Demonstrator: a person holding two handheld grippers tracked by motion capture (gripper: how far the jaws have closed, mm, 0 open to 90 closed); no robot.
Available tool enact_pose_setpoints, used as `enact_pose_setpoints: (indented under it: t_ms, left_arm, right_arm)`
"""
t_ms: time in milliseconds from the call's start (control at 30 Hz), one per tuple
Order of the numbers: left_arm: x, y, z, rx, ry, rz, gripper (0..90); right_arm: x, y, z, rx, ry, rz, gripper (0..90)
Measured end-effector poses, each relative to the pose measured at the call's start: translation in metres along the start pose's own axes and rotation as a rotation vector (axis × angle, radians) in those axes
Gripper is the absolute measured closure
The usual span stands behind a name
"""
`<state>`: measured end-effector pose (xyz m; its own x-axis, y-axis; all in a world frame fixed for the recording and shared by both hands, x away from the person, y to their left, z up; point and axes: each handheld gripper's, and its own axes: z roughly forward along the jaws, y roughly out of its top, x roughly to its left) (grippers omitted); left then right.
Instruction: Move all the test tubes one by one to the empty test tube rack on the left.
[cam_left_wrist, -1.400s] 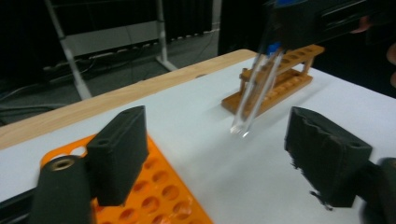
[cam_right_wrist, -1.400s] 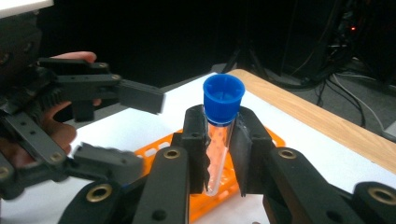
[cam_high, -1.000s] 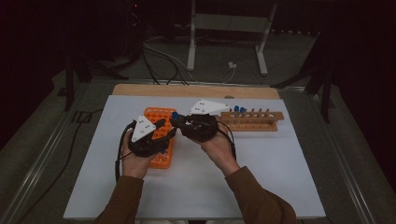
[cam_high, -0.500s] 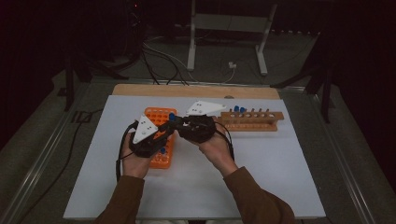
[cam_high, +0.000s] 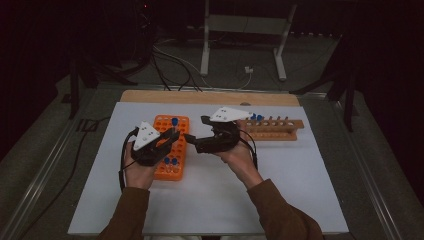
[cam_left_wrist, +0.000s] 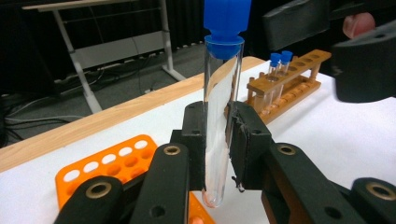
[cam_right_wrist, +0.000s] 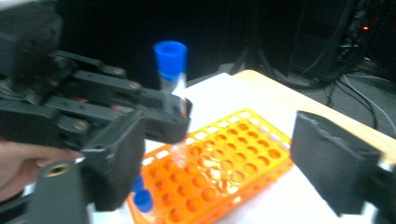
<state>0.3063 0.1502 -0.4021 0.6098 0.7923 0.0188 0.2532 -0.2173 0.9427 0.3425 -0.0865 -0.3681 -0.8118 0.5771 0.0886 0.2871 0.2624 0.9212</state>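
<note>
— One tube (cam_left_wrist: 219, 112) matters here — the clear test tube with the blue cap, upright between the pads of the left tool (cam_left_wrist: 215, 140), which is pinching it below the middle. Its rounded bottom hangs just above the orange rack (cam_right_wrist: 219, 172), near the rack's middle.

— And the right tool (cam_high: 200, 134)?

— Its jaws have just been opening and now stand spread, nothing between them. In the high view it sits just right of the tube, close beside the left tool (cam_high: 167, 142). It looks like a handover, with the left now carrying the tube alone.

— So what could go wrong?

— Several things, I'd judge. The glass is smooth and the grip low, with the cap end well above the pads, so the tube could pivot or slide if the left hand tilts. The spread right jaws are near enough to clip the blue cap (cam_left_wrist: 227, 21) on the way out — a sideways knock would lever the tube in the pads.

— And seating it?

— The holes are tight and close together. If the bottom lands on the plastic between two holes, pushing down would drive the tube up through the pads or skid the rack across the white counter (cam_high: 280, 170). Two capped tubes (cam_high: 170, 161) stand at the rack's near end, well clear for now.

— The wooden rack (cam_high: 272, 129)?

— Far right, holding capped tubes of its own, apart from both tools.
</note>
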Motion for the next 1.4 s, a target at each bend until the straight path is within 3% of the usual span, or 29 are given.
enact_pose_setpoints:
  t_ms: [367,1033,1400]
  left_arm:
    - [0.01,-0.009,-0.011,0.004,0.02,-0.034,78.0]
    - [0.02,-0.035,-0.029,0.013,0.029,-0.088,77.9]
    - [0.02,-0.056,-0.032,0.026,0.023,-0.106,77.8]
  right_arm:
    - [-0.02,-0.016,-0.014,0.006,-0.061,0.018,0.4]
    - [-0.049,-0.047,-0.052,-0.004,-0.134,0.059,0.0]
    - [-0.055,-0.058,-0.071,-0.014,-0.166,0.062,0.0]
